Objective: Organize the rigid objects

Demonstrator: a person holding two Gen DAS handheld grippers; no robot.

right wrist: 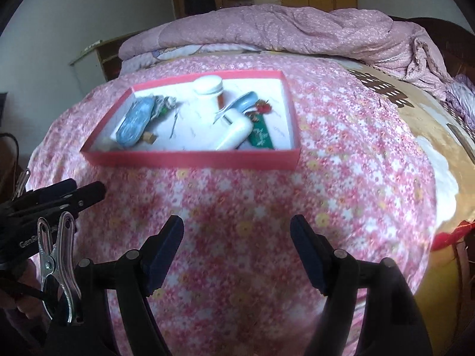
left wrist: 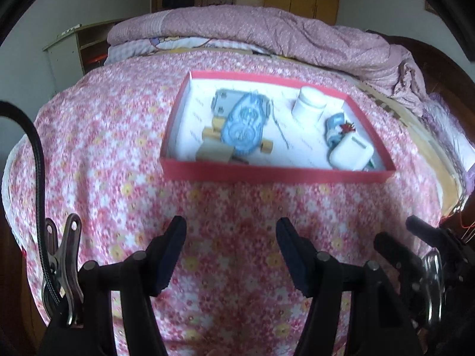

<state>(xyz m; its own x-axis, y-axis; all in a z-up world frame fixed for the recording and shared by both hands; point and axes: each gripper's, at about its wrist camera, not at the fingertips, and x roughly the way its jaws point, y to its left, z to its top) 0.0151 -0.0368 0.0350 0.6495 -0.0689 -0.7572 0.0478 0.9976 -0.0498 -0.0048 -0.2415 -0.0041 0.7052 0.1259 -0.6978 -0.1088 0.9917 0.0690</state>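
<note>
**Both grippers short of the tray**

Left gripper (left wrist: pixel 231 255) and right gripper (right wrist: pixel 237 255) hover with jaws parted, gripping nothing; the shallow red cardboard tray (left wrist: pixel 276 175) lies ahead of both jaws on the pink floral bedspread (left wrist: pixel 104 154); its white screw-cap jar (left wrist: pixel 308 103) stands upright; risk: soft bedding may let the tray tip if a finger presses its rim.
</note>
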